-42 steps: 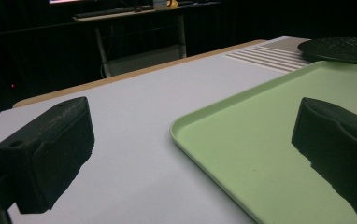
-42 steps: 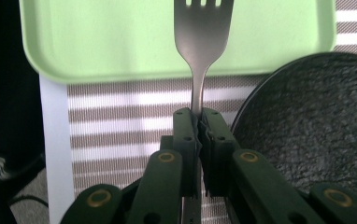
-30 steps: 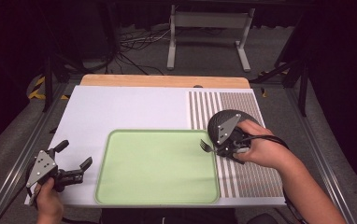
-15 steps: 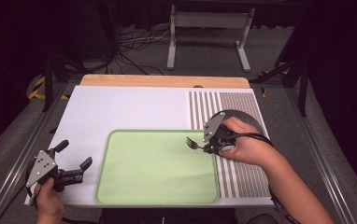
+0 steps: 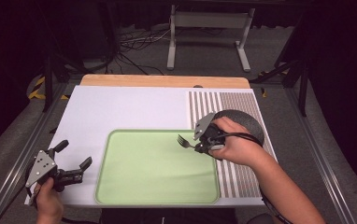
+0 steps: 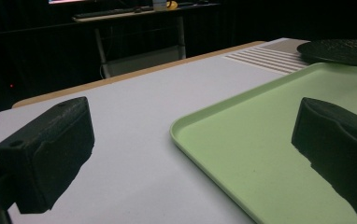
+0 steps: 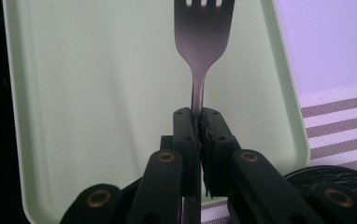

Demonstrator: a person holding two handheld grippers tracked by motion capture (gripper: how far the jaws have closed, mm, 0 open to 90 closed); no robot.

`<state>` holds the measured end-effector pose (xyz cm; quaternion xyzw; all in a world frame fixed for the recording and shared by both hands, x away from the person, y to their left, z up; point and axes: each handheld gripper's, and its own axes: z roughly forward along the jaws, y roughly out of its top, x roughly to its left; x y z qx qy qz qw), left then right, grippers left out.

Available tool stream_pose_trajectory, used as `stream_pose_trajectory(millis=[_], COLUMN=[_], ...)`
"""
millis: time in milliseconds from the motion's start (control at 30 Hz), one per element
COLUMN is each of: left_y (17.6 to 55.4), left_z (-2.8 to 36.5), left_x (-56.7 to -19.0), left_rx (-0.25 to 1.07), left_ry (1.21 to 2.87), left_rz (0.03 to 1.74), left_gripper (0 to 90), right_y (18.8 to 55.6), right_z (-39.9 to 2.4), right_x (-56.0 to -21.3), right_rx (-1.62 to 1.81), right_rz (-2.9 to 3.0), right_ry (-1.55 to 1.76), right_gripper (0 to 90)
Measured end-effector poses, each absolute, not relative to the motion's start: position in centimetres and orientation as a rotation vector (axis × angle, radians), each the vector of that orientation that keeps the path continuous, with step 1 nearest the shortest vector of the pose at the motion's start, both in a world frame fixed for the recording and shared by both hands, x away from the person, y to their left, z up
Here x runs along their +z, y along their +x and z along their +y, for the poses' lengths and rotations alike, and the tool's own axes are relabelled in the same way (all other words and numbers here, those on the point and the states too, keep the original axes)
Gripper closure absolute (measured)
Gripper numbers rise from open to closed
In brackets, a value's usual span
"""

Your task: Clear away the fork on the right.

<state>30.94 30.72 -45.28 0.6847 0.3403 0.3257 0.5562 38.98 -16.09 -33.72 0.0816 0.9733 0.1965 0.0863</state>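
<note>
My right gripper (image 5: 200, 146) (image 7: 199, 122) is shut on a dark metal fork (image 5: 184, 141) (image 7: 202, 42) by its handle. The tines point left and hang over the right part of a light green tray (image 5: 144, 172) (image 7: 92, 93) (image 6: 260, 140). A dark round plate (image 5: 249, 122) (image 6: 340, 50) (image 7: 345, 179) lies on the striped mat (image 5: 235, 105) just behind that hand. At the table's front left corner my left gripper (image 5: 72, 160) (image 6: 190, 154) stands open, low beside the tray's left rim, with nothing between its jaws.
A white sheet (image 5: 120, 109) covers the table, with a wooden strip (image 5: 165, 80) along the far edge. A metal stand (image 5: 207, 28) and cables (image 5: 134, 44) lie on the floor beyond. Rails (image 5: 314, 144) run along both table sides.
The right gripper carried the fork leftward, from beside the plate to over the tray's right part. The left gripper has kept still.
</note>
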Motion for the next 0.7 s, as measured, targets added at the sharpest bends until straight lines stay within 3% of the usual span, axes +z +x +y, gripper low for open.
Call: stream_pose_trajectory(millis=[367,700], left_y=[30.9,30.9], left_z=[30.7,30.8], left_x=[-45.3,-45.3], left_rx=[0.770,0.772], left_ry=[1.617,1.616], left_rz=[0.804,0.802], left_gripper=[0.0,0.0], right_y=[39.1,39.0], right_z=[-14.4,-13.4], right_x=[-34.5,-35.1], right_rx=[0.558,0.562], right_rz=[2.902,2.880], right_ry=[0.342,0.744], right_gripper=[84.9,85.0])
